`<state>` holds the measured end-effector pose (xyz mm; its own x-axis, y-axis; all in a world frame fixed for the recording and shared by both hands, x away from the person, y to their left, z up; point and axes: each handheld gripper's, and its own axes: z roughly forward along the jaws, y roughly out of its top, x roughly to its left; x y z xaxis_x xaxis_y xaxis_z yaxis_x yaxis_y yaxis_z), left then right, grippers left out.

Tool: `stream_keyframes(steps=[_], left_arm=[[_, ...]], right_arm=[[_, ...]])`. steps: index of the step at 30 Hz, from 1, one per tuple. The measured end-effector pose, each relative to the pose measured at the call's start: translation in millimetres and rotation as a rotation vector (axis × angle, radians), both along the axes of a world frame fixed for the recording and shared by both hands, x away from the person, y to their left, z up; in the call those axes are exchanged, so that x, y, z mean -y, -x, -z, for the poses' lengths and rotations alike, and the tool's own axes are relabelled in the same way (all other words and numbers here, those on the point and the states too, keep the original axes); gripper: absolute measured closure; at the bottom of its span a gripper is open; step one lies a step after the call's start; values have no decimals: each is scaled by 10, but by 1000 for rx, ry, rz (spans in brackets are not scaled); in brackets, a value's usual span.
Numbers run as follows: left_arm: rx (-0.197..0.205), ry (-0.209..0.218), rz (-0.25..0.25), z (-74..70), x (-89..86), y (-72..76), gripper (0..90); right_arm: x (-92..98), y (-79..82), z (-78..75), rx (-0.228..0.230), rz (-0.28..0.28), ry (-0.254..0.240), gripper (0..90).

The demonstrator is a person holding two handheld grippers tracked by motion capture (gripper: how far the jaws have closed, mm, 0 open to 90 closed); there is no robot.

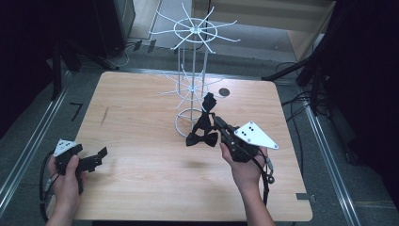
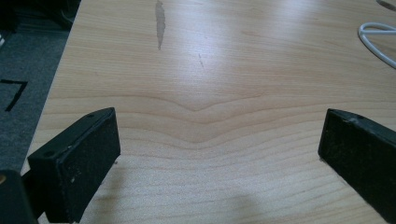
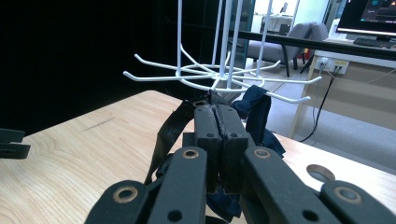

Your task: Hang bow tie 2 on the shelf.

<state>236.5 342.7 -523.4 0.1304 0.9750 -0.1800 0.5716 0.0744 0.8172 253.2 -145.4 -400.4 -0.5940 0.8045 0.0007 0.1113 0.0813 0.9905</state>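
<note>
Right hand-held gripper point(image 1: 217, 123) is clenched tight on a black bow tie point(image 1: 202, 138), jaws pressed together with the strap pinched between them, which is really clear in the right gripper view where the two jaws meet with fabric sticking out above and below point(image 3: 219, 135). From the high view the bow part hangs just left of that hand-held gripper, low over the counter point(image 1: 141, 155), and the strap runs up and away toward the white wire rack point(image 1: 193, 84), so the tie's long axis goes roughly from the person's side up to the rack's lower ring of hooks. Looks like the top end of the strap is at or right by one of those lower prongs, but whether it's actually hooked on is hard to tell. In the right gripper view the prongs point(image 3: 280, 95) sit just beyond and a bit above the jaw tips, so the rack lies straight ahead of the right hand, close. That's the relation that matters: the hook is forward and slightly up from the grip, and the right hand is by far the nearer one. Left hand-held gripper point(image 1: 91, 160) is way off at the near left corner of the counter, jaws spread wide with nothing but bare wood between them point(image 2: 210, 140). Probably just waiting.
</note>
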Motion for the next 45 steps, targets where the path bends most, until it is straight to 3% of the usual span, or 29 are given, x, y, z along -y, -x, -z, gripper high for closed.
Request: stream_keyframes(steps=[17, 31, 45], left_arm=[[1, -2, 1, -1, 1, 2, 0], [0, -1, 2, -1, -1, 2, 0], [3, 0, 1, 1, 1, 0, 0]], right_arm=[[-31, -10, -92, 9, -14, -19, 900], [-84, -185, -150, -3, -14, -24, 900], [-120, -399, -62, -63, -3, -25, 900]])
